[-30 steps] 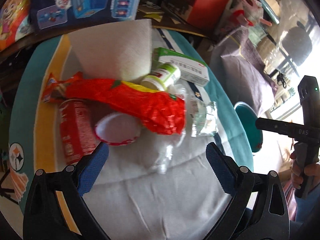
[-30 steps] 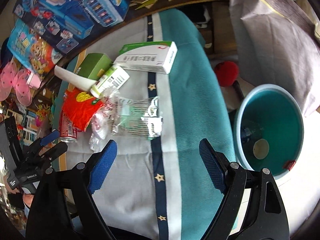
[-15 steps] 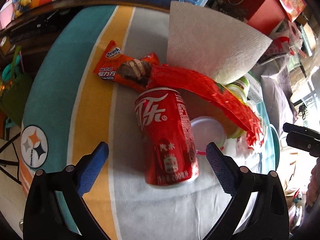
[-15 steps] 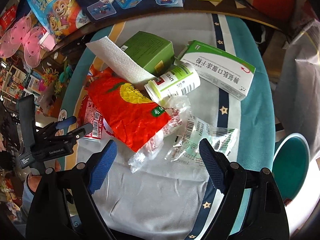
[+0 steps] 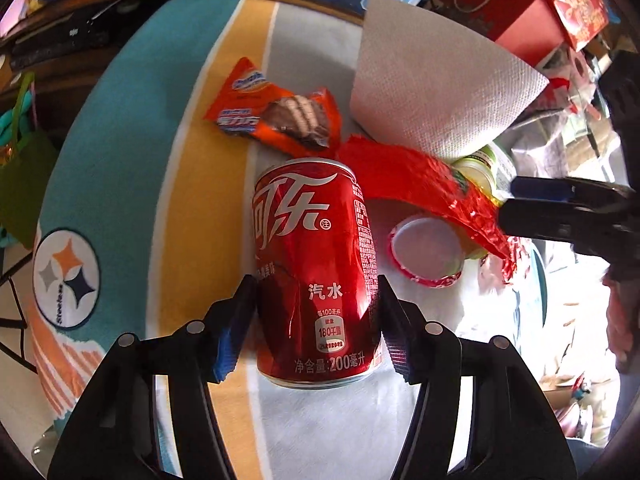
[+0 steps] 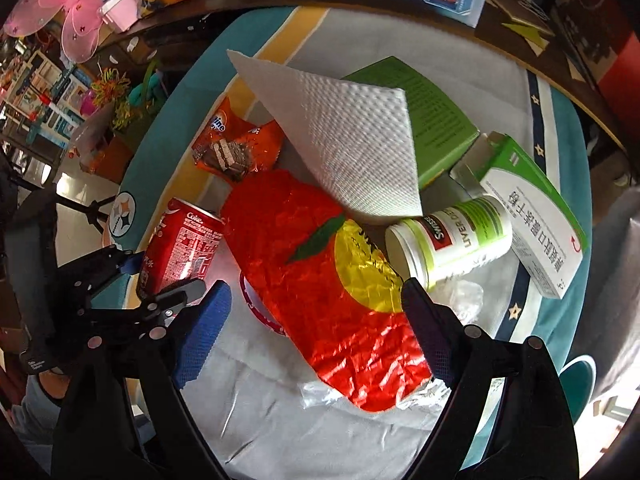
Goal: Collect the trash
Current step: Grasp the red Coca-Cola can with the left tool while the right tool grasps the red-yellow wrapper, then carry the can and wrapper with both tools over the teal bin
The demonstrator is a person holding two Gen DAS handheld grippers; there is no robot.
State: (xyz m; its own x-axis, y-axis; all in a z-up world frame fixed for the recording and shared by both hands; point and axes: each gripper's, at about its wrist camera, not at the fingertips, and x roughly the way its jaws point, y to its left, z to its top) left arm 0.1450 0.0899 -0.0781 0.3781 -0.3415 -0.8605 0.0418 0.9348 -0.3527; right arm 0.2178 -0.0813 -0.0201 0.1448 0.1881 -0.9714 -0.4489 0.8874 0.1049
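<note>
A red cola can (image 5: 316, 268) lies on its side on the table; it also shows in the right wrist view (image 6: 180, 252). My left gripper (image 5: 316, 312) is shut on the can, its pads pressing both sides. A red foil snack bag (image 6: 324, 288) lies in the middle, between the open fingers of my right gripper (image 6: 316, 320), which hovers over it without touching. An orange wafer wrapper (image 5: 276, 108), a paper towel (image 6: 340, 140) and a white lid (image 5: 426, 250) lie around the can.
A white supplement bottle (image 6: 452, 240), a green box (image 6: 432, 120) and a white-green medicine carton (image 6: 536, 216) lie at the right. Clear plastic wrap (image 6: 460, 296) sits under the bag. A teal bin (image 6: 576, 380) stands beyond the table's right edge. Toy boxes line the back.
My left gripper has swung onto the cola can and closed on it. My right gripper has moved left from the bin side to over the red foil bag, still open.
</note>
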